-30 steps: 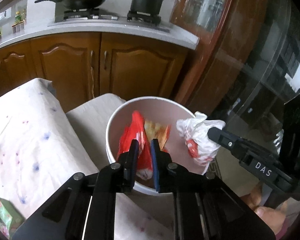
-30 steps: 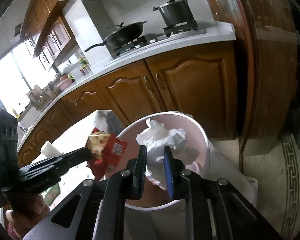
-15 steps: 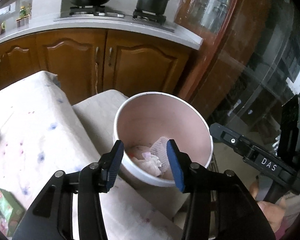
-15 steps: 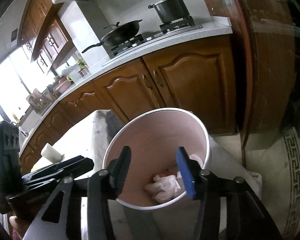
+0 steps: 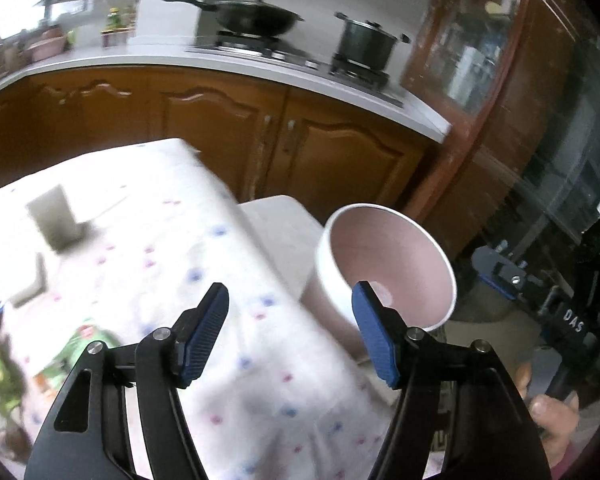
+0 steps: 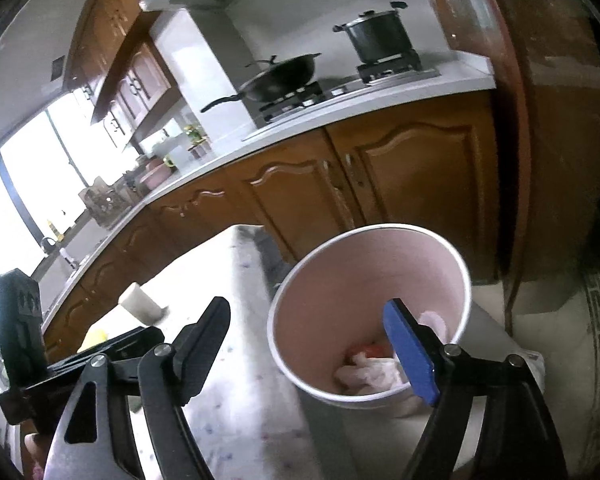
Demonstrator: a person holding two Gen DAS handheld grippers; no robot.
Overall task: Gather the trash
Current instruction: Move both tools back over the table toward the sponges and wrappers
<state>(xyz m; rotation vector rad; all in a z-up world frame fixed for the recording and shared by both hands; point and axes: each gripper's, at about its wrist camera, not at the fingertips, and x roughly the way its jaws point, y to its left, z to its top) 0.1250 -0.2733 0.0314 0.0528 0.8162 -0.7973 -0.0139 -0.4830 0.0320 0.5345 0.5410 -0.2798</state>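
Both grippers, left gripper [image 5: 289, 332] and right gripper [image 6: 316, 354], jaws just opened wide, empty; green wrapper [image 5: 75, 344] at 9 o'clock: light, crinkly, slippery; pinch a folded edge

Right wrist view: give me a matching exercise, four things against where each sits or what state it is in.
Things:
1. wok
2. crumpled trash
3. right gripper
4. paper roll

Places or states:
A. on the tablecloth
B. jaws open, empty
C. on the stove
D. at the bottom of the pink bin

Pairs: 1-C, 2-D, 3-B, 4-A
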